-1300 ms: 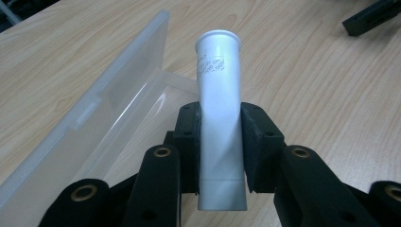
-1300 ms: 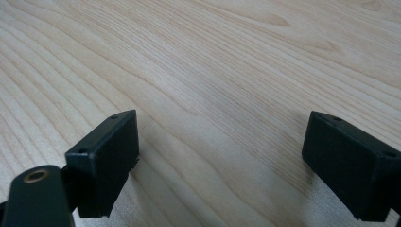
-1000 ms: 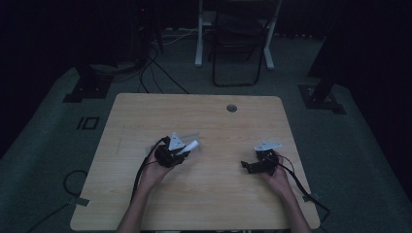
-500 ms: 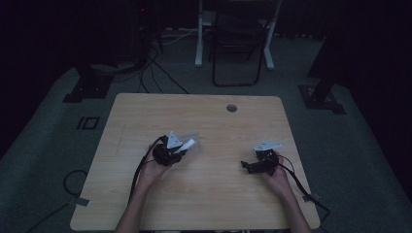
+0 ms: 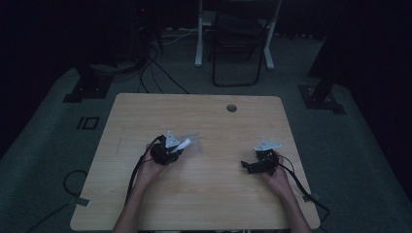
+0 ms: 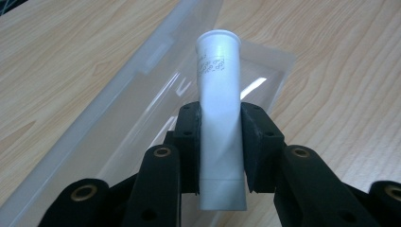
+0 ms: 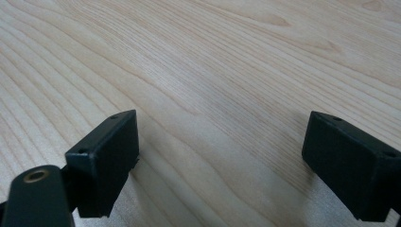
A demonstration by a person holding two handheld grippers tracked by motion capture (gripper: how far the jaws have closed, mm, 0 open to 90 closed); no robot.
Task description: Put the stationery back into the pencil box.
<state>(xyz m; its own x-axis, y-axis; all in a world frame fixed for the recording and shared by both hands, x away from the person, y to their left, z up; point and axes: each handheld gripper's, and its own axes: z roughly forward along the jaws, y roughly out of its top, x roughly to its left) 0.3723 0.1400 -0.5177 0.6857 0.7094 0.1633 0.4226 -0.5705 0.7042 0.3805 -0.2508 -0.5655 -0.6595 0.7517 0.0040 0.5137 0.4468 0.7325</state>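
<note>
Fingers (image 6: 189, 132) of left gripper (image 6: 221, 142) clamp a white tube (image 6: 218, 94) above a clear box (image 6: 142, 94). Right gripper (image 7: 222, 161) wide open, empty, over table (image 7: 213, 61). Step, likely: boxing the tube; next needs lowering, release.

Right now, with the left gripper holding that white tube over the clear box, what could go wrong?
The left gripper clamps the white tube low on its body, so the long free end could tilt or slip out. The clear plastic box looks light and nothing holds it: the right gripper is open over bare table, so a nudge from the tube could push the box away.
</note>
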